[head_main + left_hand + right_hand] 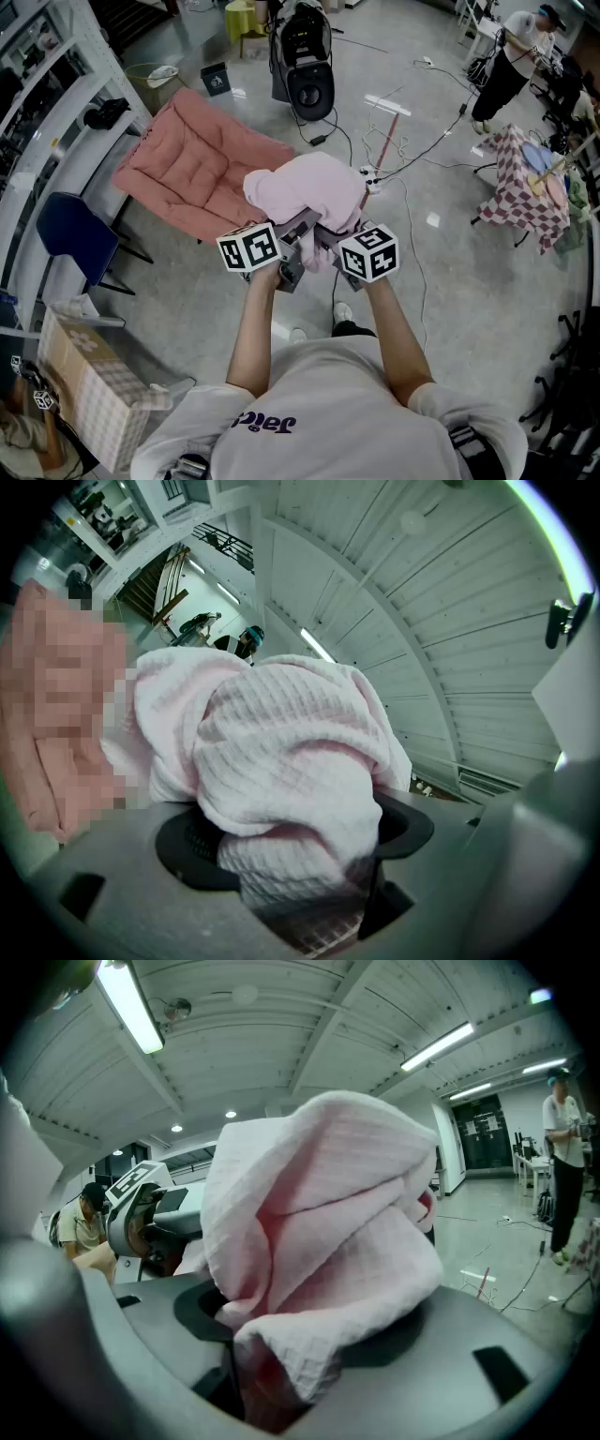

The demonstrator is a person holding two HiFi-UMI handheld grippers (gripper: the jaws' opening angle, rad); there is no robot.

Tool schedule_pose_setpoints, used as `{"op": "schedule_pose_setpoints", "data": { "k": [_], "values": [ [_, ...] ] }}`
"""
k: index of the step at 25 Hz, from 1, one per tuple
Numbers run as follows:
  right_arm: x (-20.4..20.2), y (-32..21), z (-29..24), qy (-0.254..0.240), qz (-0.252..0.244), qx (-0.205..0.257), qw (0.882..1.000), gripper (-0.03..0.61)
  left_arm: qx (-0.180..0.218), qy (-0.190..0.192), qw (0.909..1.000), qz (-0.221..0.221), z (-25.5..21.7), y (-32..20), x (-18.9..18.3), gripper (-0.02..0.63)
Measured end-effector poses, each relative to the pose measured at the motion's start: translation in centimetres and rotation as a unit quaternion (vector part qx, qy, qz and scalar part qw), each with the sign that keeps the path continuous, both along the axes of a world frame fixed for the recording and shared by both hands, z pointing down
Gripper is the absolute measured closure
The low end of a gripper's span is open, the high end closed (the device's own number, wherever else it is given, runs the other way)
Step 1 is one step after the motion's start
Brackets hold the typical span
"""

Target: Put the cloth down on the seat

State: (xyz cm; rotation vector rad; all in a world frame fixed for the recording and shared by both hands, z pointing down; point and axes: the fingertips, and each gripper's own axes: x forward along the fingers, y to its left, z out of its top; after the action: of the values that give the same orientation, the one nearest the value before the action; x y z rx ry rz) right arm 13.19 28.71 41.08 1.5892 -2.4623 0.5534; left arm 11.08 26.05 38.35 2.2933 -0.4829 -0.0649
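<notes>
A pale pink cloth [305, 192] is bunched in a thick wad on top of both grippers, which I hold side by side at chest height, pointing upward. My left gripper [292, 246] has the cloth [281, 752] stuffed down between its wide-set jaws [291, 855]. My right gripper [330, 246] holds another fold of the cloth [319, 1213] between its jaws [286, 1340] in the same way. The seat [202, 164], a salmon-pink padded lounge chair, stands on the floor ahead and to the left, beyond the grippers, with nothing on it.
A black wheeled machine [305, 66] stands behind the seat. Cables [403, 150] trail across the floor to the right. A dark blue chair [70, 234] and shelving are at the left, a checked box [84, 389] near left, a checked-cloth table [525, 187] and a person [516, 56] at the right.
</notes>
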Motion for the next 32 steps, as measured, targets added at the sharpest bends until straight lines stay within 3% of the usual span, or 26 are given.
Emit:
{"op": "schedule_pose_setpoints", "data": {
  "k": [8, 14, 24, 32],
  "values": [
    [8.0, -2.8, -0.6, 0.005, -0.019, 0.009, 1.000, 0.293, 0.001, 0.003, 0.9998, -0.020, -0.6, -2.6, 8.0, 0.219],
    [12.2, -5.1, 0.6, 0.006, -0.038, -0.019, 0.999, 0.290, -0.017, -0.010, 0.9987, -0.047, 0.7, -4.9, 12.2, 0.219],
    [12.2, -10.8, 2.6, 0.006, -0.092, -0.071, 0.993, 0.279, -0.046, -0.016, 0.9949, -0.089, 2.7, -10.3, 12.0, 0.219],
    [10.3, -22.1, 3.8, -0.001, -0.085, -0.108, 0.990, 0.280, -0.053, 0.008, 0.9932, -0.103, 3.7, -21.6, 9.8, 0.219]
  ]
}}
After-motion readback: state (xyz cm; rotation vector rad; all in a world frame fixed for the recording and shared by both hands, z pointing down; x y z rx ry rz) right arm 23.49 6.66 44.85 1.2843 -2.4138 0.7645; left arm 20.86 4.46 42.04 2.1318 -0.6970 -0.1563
